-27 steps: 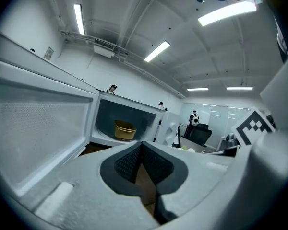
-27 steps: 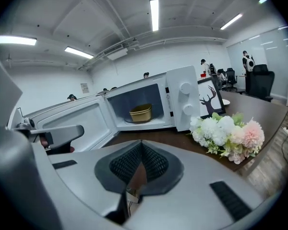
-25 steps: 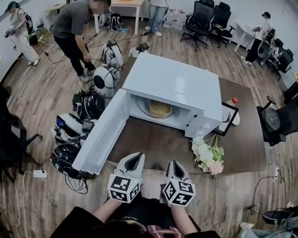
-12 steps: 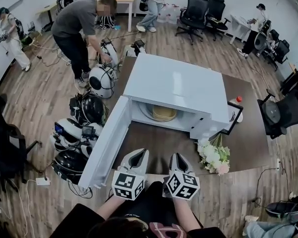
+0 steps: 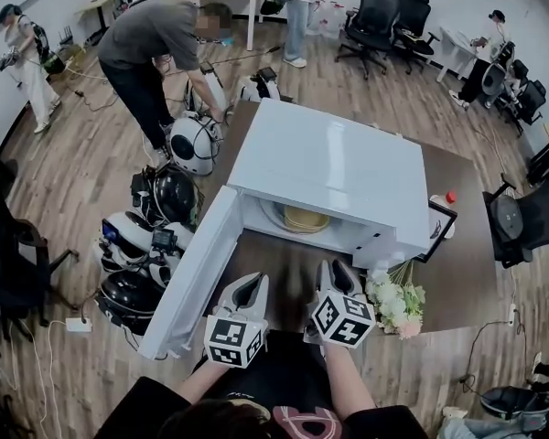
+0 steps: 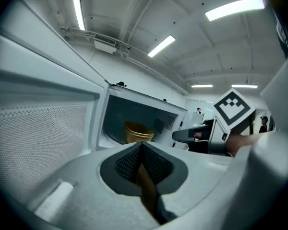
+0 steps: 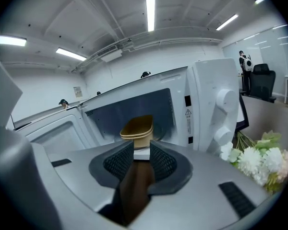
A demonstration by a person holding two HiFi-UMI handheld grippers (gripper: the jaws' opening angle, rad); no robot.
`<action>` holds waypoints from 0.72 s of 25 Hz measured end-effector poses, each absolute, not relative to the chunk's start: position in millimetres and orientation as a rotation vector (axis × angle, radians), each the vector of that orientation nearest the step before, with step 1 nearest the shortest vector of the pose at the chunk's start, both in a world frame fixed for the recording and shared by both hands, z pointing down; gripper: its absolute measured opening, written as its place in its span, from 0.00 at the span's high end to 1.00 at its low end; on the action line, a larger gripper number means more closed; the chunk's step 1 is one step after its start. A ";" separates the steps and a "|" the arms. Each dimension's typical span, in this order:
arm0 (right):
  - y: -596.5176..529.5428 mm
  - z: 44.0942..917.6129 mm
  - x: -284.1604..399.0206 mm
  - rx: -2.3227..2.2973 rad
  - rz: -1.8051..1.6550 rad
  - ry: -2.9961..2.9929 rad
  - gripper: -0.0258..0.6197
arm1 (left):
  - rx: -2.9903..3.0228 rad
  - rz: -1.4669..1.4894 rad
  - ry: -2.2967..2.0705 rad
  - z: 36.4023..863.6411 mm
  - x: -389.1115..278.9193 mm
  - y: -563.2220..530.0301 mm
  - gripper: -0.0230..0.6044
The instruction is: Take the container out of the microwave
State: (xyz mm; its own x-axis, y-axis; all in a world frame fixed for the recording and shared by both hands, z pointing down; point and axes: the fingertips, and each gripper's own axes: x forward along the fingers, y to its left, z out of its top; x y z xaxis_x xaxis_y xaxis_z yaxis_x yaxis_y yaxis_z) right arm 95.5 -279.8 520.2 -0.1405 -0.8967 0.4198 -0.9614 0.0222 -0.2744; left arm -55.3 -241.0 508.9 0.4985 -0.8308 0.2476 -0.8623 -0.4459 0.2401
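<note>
Microwave (image 5: 322, 167) sits on the desk (image 5: 457, 273) with its door (image 5: 194, 273) swung wide to the left and the cavity facing near. The container (image 5: 306, 218) is inside, upright on the cavity floor, about mid-cavity and not yet touched. It is tan and bowl-like with a wider rim and a ridge line under it. It looks roundish from above, so no clear long axis to call. Both tools hover over the near desk edge, well short of the opening. The right tool (image 5: 336, 271) is nearer. The container lies straight ahead on its far side, and in the right gripper view it sits centred above the gap between the jaws. Those jaws are opening with nothing between them, only desk below. The left tool (image 5: 247, 286) sits further left, beside the door, with its jaws together and empty. From it the container (image 6: 138, 132) lies far and a bit left. Judgement: right tool takes the reach, straight in through the opening. Flowers (image 5: 395, 298) lie just right of the right tool.
</note>
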 end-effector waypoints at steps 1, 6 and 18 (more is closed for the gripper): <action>-287.3 519.8 96.4 1.967 0.760 -2.149 0.78 | 2.412 0.132 -1.421 507.7 -55.0 -245.2 0.95; -322.3 522.4 97.6 1.938 0.774 -2.152 0.71 | 2.432 0.125 -1.412 504.4 -45.9 -260.2 0.95; -394.9 539.3 104.5 1.961 0.756 -2.047 0.70 | 2.309 0.156 -1.521 518.8 -59.0 -287.4 0.95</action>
